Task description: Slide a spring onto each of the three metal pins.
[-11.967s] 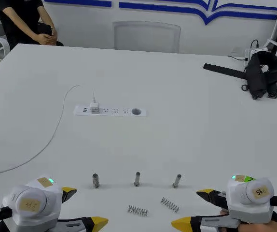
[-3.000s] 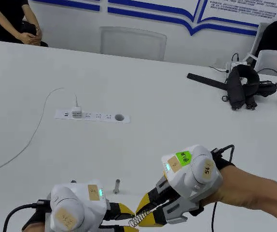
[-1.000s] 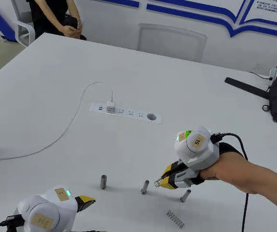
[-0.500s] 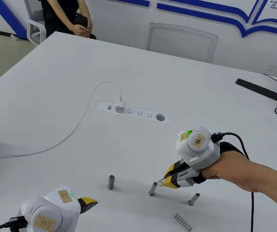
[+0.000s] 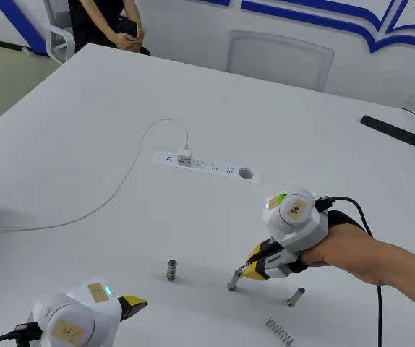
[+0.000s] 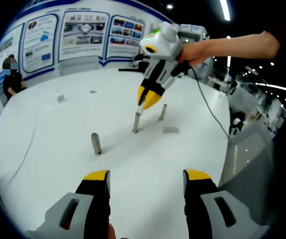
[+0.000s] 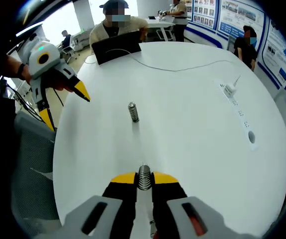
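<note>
A wide white tabletop (image 5: 280,94) spans the head view, with a white power strip (image 5: 207,165) at centre and its cable (image 5: 113,191) curling off to the left. At lower right, the right gripper (image 5: 249,269) leans down and leftward, its jaws pinching a spring (image 5: 241,272) that juts from the tips. The left gripper (image 6: 145,175) sits idle at the lower left of the head view; its own view shows the jaws spread with nothing between them.

Three metal pins stand in a row across the lower half. The left pin (image 5: 171,270) already wears a spring, while the middle pin (image 5: 232,283) and right pin (image 5: 296,296) are bare. One loose spring (image 5: 279,331) lies at the bottom edge, below the right pin.

Over the last second the right gripper has come down beside the middle pin, and the held spring's free end now meets the pin's top. Whether it has started over the tip cannot be told. The second of three springs looks about to be threaded, with one left to fetch.
</note>
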### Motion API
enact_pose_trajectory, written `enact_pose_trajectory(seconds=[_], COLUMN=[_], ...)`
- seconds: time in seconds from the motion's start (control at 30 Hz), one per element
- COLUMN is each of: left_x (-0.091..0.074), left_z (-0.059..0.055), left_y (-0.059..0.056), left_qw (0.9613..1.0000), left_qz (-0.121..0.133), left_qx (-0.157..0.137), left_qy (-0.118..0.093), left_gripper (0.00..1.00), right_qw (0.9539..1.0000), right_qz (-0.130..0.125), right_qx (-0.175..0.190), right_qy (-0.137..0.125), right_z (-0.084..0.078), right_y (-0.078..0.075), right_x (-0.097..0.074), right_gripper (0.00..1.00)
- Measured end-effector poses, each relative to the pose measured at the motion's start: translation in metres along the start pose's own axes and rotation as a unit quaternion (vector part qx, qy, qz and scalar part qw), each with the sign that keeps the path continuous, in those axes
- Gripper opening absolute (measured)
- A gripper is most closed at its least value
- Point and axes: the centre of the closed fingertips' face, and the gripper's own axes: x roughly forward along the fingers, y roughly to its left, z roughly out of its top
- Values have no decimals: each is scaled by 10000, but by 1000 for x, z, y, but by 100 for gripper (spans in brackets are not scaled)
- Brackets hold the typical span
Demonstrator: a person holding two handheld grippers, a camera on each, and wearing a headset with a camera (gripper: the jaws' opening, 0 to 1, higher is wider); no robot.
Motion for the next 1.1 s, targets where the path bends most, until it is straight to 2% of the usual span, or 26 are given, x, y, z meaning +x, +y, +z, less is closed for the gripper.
enact_pose_trajectory(seconds=[0.4,1.1], left_x=[-1,-3], left_z=[-1,4], left_y=[2,5], left_qw=[10000,10000], left_qz=[14,67], left_qx=[-33,-8], left_qy=[1,-47], left_gripper=[60,63], right_qw=[9999,9999], right_qz=[47,64], right_qx=[-7,-17], right_qy=[107,128], right_z=[2,7], right_y=[0,-2], right_x=[8,20], right_gripper=[12,13])
